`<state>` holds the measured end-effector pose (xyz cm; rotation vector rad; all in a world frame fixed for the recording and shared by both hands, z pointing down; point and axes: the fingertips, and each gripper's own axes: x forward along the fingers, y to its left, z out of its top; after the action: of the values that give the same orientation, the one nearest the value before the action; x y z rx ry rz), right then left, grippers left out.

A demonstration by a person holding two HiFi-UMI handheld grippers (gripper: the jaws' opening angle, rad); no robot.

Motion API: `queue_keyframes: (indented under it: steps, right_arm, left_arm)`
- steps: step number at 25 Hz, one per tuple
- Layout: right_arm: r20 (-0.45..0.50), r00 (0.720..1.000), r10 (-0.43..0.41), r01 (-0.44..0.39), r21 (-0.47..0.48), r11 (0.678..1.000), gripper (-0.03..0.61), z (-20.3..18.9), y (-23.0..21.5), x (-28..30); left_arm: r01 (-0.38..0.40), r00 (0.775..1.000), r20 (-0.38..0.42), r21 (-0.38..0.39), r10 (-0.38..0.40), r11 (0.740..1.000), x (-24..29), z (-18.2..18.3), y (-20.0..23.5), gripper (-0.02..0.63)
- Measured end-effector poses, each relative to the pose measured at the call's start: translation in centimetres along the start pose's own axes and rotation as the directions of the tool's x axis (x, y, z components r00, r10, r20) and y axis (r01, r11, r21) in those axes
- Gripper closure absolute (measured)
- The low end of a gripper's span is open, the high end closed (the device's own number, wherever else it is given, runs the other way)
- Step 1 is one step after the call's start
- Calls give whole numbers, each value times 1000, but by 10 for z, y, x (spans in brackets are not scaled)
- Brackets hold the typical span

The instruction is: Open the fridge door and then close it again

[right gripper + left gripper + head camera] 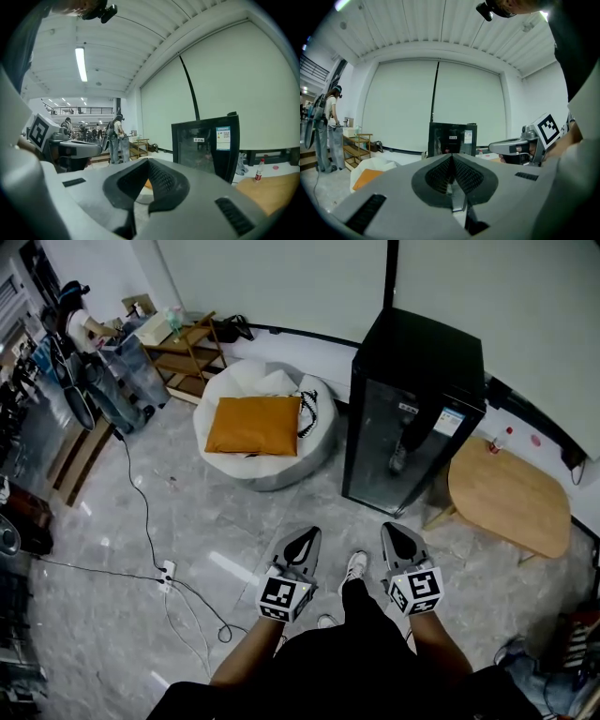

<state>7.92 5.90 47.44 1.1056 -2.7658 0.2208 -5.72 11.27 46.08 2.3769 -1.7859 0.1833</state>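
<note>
Left tongs point(302, 535) and right tongs point(398, 529) are closed, empty. Fridge point(412, 418) stands at 12 o'clock, door shut; closed tongs may slip off its edge.

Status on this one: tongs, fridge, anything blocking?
Left tongs shut, empty; right tongs shut, empty. Fridge door closed, untouched, ahead of both. Nothing in the way; wooden table stands beside it.
</note>
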Motion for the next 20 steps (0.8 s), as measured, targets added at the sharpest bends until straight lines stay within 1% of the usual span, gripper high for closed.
queue_keyframes:
  steps: [7,11,14,20]
  right_arm:
    - [24,1000,20,-20,10,1000,560,21,-34,60]
    - [18,999,41,-41,-5,999,560,30,-60,91]
    - [15,999,47,-47,-4,999,560,34,-80,107]
    - [17,998,57,-56,-14,998,560,44,-111,135]
  left_arm:
    - [-13,1000,-25,0,13,1000,55,7,29,592]
    - [-7,999,-52,-4,7,1000,96,15,40,592]
    - [-2,997,-73,-29,0,1000,124,21,46,592]
    - [0,995,-103,-15,-1,1000,174,29,62,592]
